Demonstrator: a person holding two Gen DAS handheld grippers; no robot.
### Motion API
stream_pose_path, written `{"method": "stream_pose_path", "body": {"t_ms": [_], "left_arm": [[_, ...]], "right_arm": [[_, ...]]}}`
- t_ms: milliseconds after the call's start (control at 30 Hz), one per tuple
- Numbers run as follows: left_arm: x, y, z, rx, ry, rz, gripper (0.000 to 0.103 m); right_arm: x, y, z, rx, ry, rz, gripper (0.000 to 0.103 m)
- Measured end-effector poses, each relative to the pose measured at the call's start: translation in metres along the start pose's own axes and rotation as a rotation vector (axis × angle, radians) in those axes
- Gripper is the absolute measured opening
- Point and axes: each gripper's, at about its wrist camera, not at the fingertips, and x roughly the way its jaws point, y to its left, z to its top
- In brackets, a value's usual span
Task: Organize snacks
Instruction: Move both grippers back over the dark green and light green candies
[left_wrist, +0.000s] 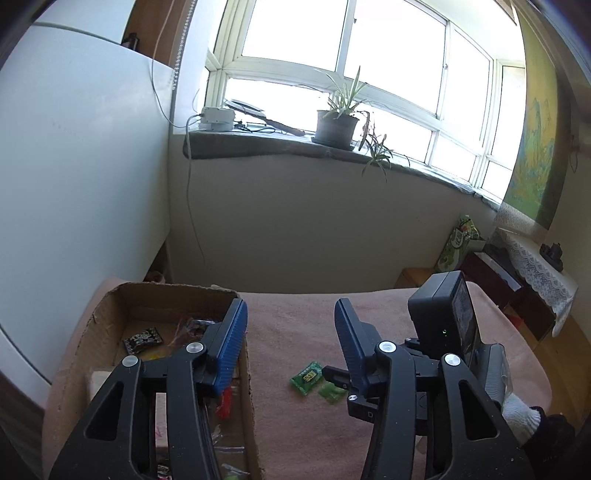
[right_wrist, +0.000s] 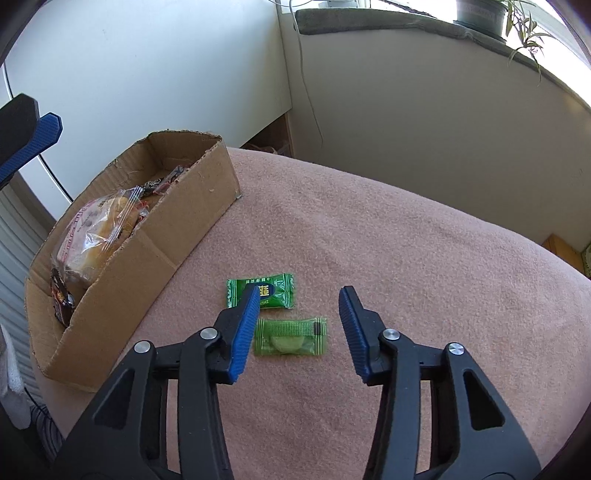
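Note:
Two small green wrapped snacks lie side by side on the pink cloth: a dark green one (right_wrist: 275, 295) and a paler one (right_wrist: 291, 338) nearer to me. My right gripper (right_wrist: 299, 295) is open and hovers over them, empty, its left finger overlapping the dark green snack. An open cardboard box (right_wrist: 177, 236) to the left holds a bagged bread (right_wrist: 92, 229) and several small packets. My left gripper (left_wrist: 291, 314) is open and empty, above the box's right wall (left_wrist: 245, 369). Both green snacks (left_wrist: 308, 376) also show in the left wrist view.
The pink cloth (right_wrist: 406, 258) covers the whole table. Behind it are a white wall and a window sill with a potted plant (left_wrist: 338, 122). A white appliance (left_wrist: 74, 147) stands to the left. A low cabinet with a lace cover (left_wrist: 535, 269) is at the right.

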Motion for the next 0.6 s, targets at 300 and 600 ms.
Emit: {"method": "stream_pose_path", "body": {"t_ms": [300, 600], "left_arm": [[0.046, -0.025, -0.001, 0.033, 0.223, 0.008, 0.032], [0.052, -0.039, 0.001, 0.068, 0.275, 0.079, 0.031]], "right_arm": [[0.016, -0.008, -0.004, 0.007, 0.043, 0.063, 0.046], [0.003, -0.019, -0.011, 0.032, 0.02, 0.061, 0.046]]}}
